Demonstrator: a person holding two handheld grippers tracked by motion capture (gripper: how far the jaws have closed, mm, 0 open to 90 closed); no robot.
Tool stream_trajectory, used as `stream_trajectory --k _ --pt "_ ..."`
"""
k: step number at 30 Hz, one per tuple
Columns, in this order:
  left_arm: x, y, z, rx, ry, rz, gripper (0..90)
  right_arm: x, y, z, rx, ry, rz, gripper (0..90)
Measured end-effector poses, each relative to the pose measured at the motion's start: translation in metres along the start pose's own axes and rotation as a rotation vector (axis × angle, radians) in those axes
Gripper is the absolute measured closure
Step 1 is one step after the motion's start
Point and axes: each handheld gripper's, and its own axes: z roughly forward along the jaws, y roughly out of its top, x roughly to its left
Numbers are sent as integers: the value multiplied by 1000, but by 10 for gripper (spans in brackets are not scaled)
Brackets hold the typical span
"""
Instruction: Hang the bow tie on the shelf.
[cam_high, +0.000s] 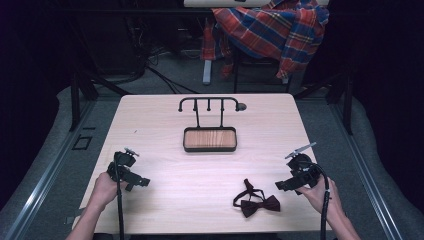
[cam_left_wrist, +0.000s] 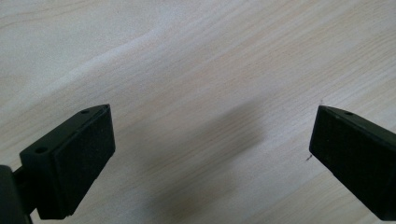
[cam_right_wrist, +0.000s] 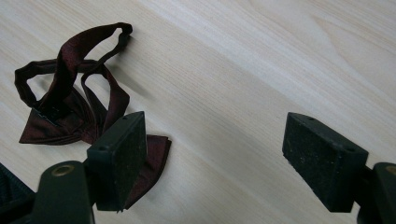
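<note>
Broadly, a pale wooden rectangular table (cam_high: 165, 200) carried everything, with a red-and-blue plaid cloth (cam_high: 272, 30) draped over a chair beyond its far edge. Toward the far middle of the table stood a black metal hook rack with a wood-floored oval tray at its foot (cam_high: 209, 139). At the near left, well apart from the other things, the person's left hand (cam_high: 102, 190) held the black left gripper (cam_left_wrist: 212, 154), its jaws spread wide over bare wood with nothing between them. At the near right, the right hand (cam_high: 320, 192) held the black right gripper (cam_right_wrist: 212, 158), jaws likewise wide apart and empty. The dark maroon fabric bow tie (cam_high: 257, 201) lay flat on the table near the front edge, just to the left of the right gripper in the high view; in the right gripper view it (cam_right_wrist: 70, 112) sat beside and partly behind the left-hand jaw, outside the gap. Its pleated wings were spread, and its thin band curled in loops behind the knot.
</note>
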Motion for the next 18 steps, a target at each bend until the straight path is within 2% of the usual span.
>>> stream_trajectory --k 5,6,10,18 --pt "0 0 0 -4 1 0 2 2 1 1 8 -3 -6 214" --pt "0 -1 -1 -3 0 -1 2 3 2 3 -6 15 1 212" --pt "0 -2 -1 -9 -4 -8 2 4 4 4 10 10 -15 204" --pt "3 -5 -3 -5 0 -10 2 10 10 8 -8 38 -29 185"
